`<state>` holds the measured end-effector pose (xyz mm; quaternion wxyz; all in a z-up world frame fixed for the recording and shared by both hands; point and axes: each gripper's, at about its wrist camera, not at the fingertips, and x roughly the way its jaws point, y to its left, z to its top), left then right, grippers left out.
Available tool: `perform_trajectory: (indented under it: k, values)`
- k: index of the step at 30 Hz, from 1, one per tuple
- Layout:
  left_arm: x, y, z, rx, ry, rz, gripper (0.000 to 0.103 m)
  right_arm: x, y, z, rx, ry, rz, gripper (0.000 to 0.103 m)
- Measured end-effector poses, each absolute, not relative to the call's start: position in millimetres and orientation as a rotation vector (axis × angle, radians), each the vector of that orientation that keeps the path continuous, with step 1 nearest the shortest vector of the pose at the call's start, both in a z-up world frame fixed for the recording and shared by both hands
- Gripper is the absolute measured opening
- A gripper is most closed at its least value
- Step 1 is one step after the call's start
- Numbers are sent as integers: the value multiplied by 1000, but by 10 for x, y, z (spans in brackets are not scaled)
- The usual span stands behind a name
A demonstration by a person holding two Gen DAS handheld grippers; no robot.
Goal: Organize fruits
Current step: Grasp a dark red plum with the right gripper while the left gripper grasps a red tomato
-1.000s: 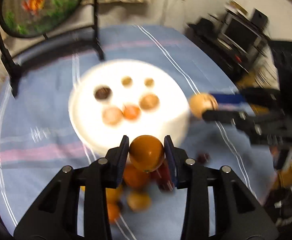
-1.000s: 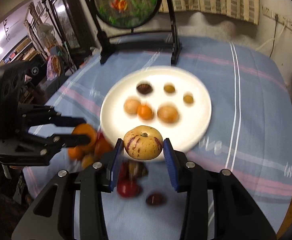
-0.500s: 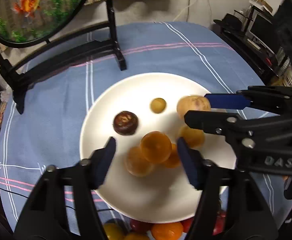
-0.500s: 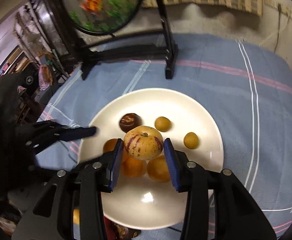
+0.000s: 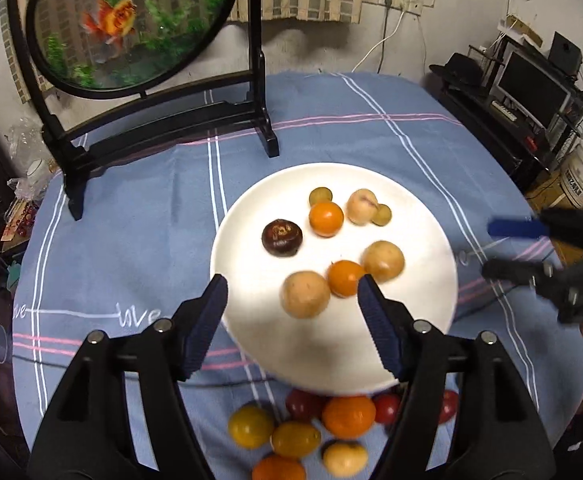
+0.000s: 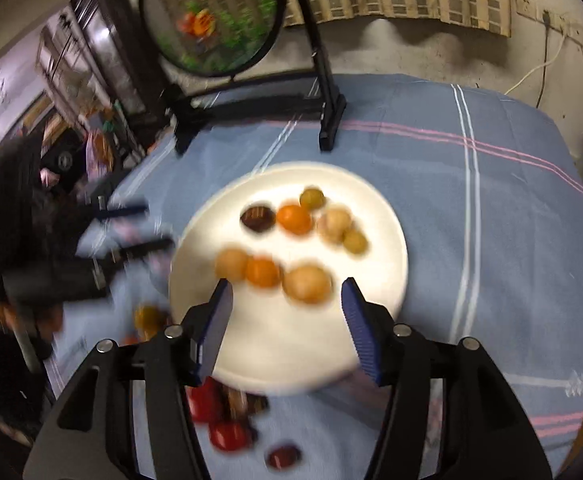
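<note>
A white plate [image 5: 331, 356] [image 6: 291, 352] on the blue cloth holds several fruits: a dark brown one [image 5: 282, 237], two oranges [image 5: 326, 218] [image 5: 345, 278], a pale striped fruit [image 5: 360, 206] and tan ones [image 5: 305, 294]. My left gripper [image 5: 292, 282] hovers over the plate's near edge. Its jaws are opening and hold nothing. My right gripper [image 6: 286, 286] hangs over the plate's near side too, jaws opening and empty. In the left wrist view the right gripper [image 5: 499, 248] sits off the plate's right rim. A pile of loose orange, yellow and red fruits [image 5: 303, 432] [image 6: 223, 424] lies on the cloth in front of the plate.
A round goldfish picture on a black stand [image 5: 163, 120] [image 6: 251, 96] stands at the back of the table. Shelves with a monitor [image 5: 531, 92] are off the right edge, and cluttered furniture [image 6: 51, 120] is off the left.
Both grippers opened and let go of their fruits. The orange and the striped fruit now lie on the plate. Both grippers have drawn back from over the plate.
</note>
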<state>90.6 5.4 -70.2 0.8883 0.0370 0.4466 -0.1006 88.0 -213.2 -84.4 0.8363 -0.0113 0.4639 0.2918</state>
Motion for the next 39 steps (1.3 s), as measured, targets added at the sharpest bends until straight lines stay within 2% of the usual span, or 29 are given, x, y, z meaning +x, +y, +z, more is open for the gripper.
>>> perform_trajectory:
  k: [8, 15, 16, 19, 20, 27, 29, 31, 33, 36, 39]
  values:
    - [205, 134, -730, 51, 951, -227, 74, -68, -2225, -1279, -229, 1069, 635, 57]
    - [-404, 10, -1000, 58, 1035, -285, 74, -112, -2058, -1593, -357, 1083, 607, 57]
    - [-468, -29, -1055, 65, 1050, -299, 74, -97, -2035, -1626, -362, 1089, 609, 55]
    - [-606, -208, -1221, 86, 1089, -333, 74, -50, -1984, -1720, -372, 1107, 618, 43]
    - [-624, -275, -1279, 86, 1103, -346, 74, -46, -1957, -1739, -377, 1113, 625, 29]
    - [-478, -674, -1535, 155, 1091, -357, 73, -74, -2093, -1624, -303, 1125, 626, 29]
    - [-383, -698, -1612, 172, 1094, -346, 68, -79, -2170, -1579, -274, 1123, 616, 29]
    - [-302, -692, -1674, 175, 1101, -340, 55, -88, -2229, -1556, -257, 1122, 607, 29]
    - [-238, -692, -1697, 173, 1106, -342, 48, -95, -2272, -1547, -235, 1125, 600, 29]
    - [-162, -730, -1728, 210, 1093, -347, 47, -115, -2310, -1574, -211, 1134, 590, 29]
    - [-145, -737, -1727, 207, 1106, -382, 30, -146, -2326, -1591, -196, 1138, 588, 29]
